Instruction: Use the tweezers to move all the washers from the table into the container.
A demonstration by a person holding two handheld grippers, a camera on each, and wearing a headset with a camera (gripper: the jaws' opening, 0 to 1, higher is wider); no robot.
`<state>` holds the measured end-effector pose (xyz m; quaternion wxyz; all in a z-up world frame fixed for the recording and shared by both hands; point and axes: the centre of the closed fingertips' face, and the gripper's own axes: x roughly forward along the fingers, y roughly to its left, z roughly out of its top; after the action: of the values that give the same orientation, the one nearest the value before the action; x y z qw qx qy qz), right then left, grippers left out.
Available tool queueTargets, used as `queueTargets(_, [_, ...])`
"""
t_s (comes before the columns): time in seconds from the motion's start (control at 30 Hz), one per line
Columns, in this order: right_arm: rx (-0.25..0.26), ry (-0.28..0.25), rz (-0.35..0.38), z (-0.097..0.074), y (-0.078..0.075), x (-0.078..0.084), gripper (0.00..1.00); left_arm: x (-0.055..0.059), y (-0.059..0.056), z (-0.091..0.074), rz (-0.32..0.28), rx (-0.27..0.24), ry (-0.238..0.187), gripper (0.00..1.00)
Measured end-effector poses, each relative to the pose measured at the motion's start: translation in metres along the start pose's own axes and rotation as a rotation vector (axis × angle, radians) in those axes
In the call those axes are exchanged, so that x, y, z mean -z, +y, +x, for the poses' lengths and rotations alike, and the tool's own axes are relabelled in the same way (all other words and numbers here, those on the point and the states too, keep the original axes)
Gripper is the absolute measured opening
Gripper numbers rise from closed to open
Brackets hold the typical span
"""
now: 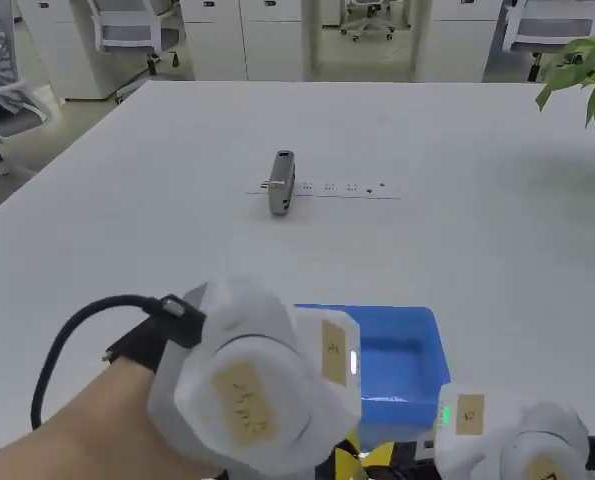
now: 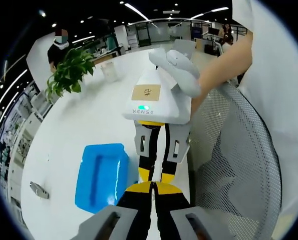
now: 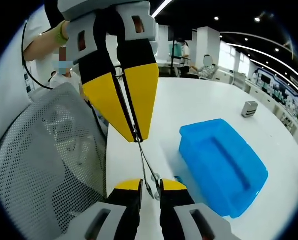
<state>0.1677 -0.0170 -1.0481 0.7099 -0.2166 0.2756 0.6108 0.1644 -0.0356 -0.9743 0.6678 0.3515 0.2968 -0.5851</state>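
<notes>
Thin metal tweezers (image 3: 143,160) run between the two grippers, which meet tip to tip over the table's near edge. My left gripper (image 3: 136,136) comes down from above with its yellow jaws shut on the tweezers' upper end. My right gripper (image 3: 150,186) has its jaws close around the lower end. In the left gripper view, my left gripper (image 2: 153,189) faces the right gripper (image 2: 155,176). The blue container (image 1: 407,350) (image 2: 101,175) (image 3: 224,167) sits just beyond them. A row of small washers (image 1: 329,187) lies mid-table, beside a grey metal piece (image 1: 282,183).
A mesh chair back (image 2: 239,165) (image 3: 43,150) stands close behind the grippers, off the table's edge. A potted plant (image 1: 587,70) (image 2: 68,70) stands at the far right corner. The white table (image 1: 127,220) stretches wide and bare around the washers. Office chairs and people are beyond.
</notes>
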Motion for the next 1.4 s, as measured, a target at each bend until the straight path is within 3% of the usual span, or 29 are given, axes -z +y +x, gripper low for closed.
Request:
queueTargets(0.17, [-0.003,-0.038,-0.03,-0.008,0.001,-0.014,0.08,-0.004,0.005,0.004,-0.016,0.051,0.012,0.0])
queueTargets(0.3, [-0.014,-0.041,0.008,-0.005,-0.003,-0.012,0.04,0.0,0.006,0.01,-0.066,0.069,0.017,0.0])
queueTargets(0.4, [-0.021,-0.045,0.066,-0.007,-0.006,-0.011,0.03,-0.004,0.008,0.012,-0.138,0.054,-0.067,0.0])
queueTargets(0.53, [0.0,-0.084,0.148,-0.008,-0.012,-0.011,0.02,-0.004,0.017,0.003,-0.328,0.002,-0.215,0.05])
queueTargets(0.63, [0.013,-0.148,0.278,-0.011,-0.022,-0.01,0.02,-0.001,0.027,-0.013,-0.482,-0.085,-0.378,0.17])
queueTargets(0.7, [0.004,-0.183,0.348,-0.013,-0.026,-0.009,0.02,0.011,0.032,-0.022,-0.574,-0.168,-0.439,0.3])
queueTargets(0.8, [0.003,-0.254,0.445,-0.018,-0.033,-0.014,0.02,0.034,0.03,-0.032,-0.64,-0.273,-0.455,0.46])
queueTargets(0.93, [-0.016,-0.341,0.574,-0.028,-0.042,-0.023,0.02,0.054,0.024,-0.043,-0.719,-0.386,-0.501,0.62])
queueTargets(1.0, [-0.015,-0.35,0.58,-0.034,-0.046,-0.025,0.02,0.061,0.022,-0.047,-0.755,-0.441,-0.537,0.68])
queueTargets(1.07, [-0.018,-0.355,0.586,-0.038,-0.049,-0.027,0.02,0.067,0.021,-0.051,-0.762,-0.492,-0.54,0.75])
queueTargets(1.23, [-0.021,-0.404,0.627,-0.051,-0.054,-0.04,0.02,0.067,0.034,-0.059,-0.624,-0.637,-0.494,0.9])
queueTargets(1.4, [0.015,-0.438,0.599,-0.064,-0.06,-0.051,0.02,0.067,0.034,-0.065,-0.618,-0.675,-0.513,0.96])
